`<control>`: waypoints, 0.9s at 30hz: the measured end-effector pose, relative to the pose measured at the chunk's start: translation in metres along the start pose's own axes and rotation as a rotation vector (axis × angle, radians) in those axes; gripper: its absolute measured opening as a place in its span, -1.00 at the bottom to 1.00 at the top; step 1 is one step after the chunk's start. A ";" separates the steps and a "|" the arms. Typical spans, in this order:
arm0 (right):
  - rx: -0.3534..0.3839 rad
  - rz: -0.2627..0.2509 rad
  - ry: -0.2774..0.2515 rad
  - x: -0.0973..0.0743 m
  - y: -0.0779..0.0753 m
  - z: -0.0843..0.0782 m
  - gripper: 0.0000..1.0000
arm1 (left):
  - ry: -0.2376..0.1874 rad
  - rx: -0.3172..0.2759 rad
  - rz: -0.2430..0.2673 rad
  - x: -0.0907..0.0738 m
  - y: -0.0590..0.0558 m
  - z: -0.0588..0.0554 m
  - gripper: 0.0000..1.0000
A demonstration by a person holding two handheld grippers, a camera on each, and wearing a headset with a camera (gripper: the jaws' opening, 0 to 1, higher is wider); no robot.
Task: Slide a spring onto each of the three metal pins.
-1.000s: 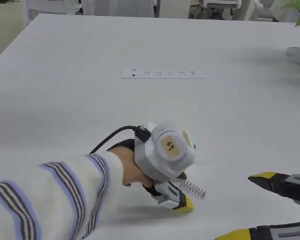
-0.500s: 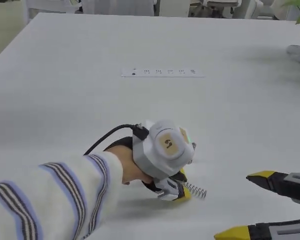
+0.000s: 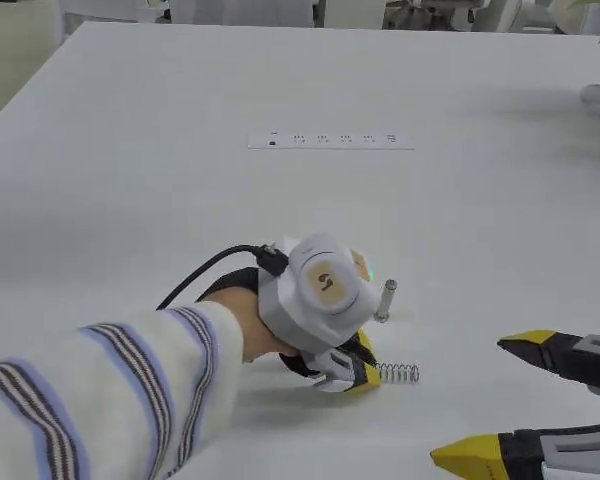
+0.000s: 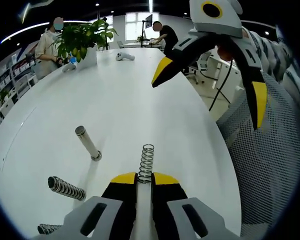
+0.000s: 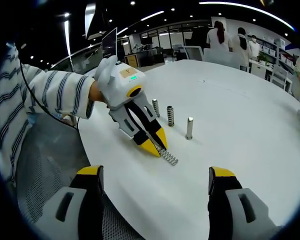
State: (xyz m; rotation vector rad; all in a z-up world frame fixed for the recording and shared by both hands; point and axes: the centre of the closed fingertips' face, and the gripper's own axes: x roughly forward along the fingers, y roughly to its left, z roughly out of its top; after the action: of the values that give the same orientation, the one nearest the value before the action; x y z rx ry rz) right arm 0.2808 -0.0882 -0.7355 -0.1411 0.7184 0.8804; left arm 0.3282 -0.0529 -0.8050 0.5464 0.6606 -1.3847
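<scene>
Our left tongs are pinched narrow on one end of a spring. The spring sticks straight out past the yellow tips and runs low along the bench; we cannot tell whether its free end touches the surface. Just beyond the left tongs a bare pin stands upright, near the spring but apart from it. In the right gripper view it ends a short row with two other pins, each already wearing a coil, and the row lies just beside the left tongs. Our right tongs are spread wide and hold nothing. They sit well apart from the spring, with both jaws pointing toward it. In the right gripper view the bench's near edge curves just this side of the left tongs, so the pins and the spring lie near that edge. Beyond the pins we see a broad stretch of white surface, with a power strip well apart toward the far side. A plant stands at the far end in the left gripper view.
</scene>
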 end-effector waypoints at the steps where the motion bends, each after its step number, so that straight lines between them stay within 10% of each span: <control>1: -0.002 -0.001 0.001 0.000 -0.001 0.000 0.70 | -0.004 -0.014 -0.001 -0.001 0.000 0.000 -0.93; 27: -0.041 -0.002 0.018 0.000 -0.004 0.003 0.65 | -0.055 -0.076 0.003 -0.009 -0.008 0.003 -0.95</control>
State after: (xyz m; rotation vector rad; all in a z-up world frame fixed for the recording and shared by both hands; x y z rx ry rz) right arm 0.2852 -0.0894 -0.7338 -0.1864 0.7170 0.8932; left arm 0.3197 -0.0499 -0.7963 0.4480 0.6648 -1.3615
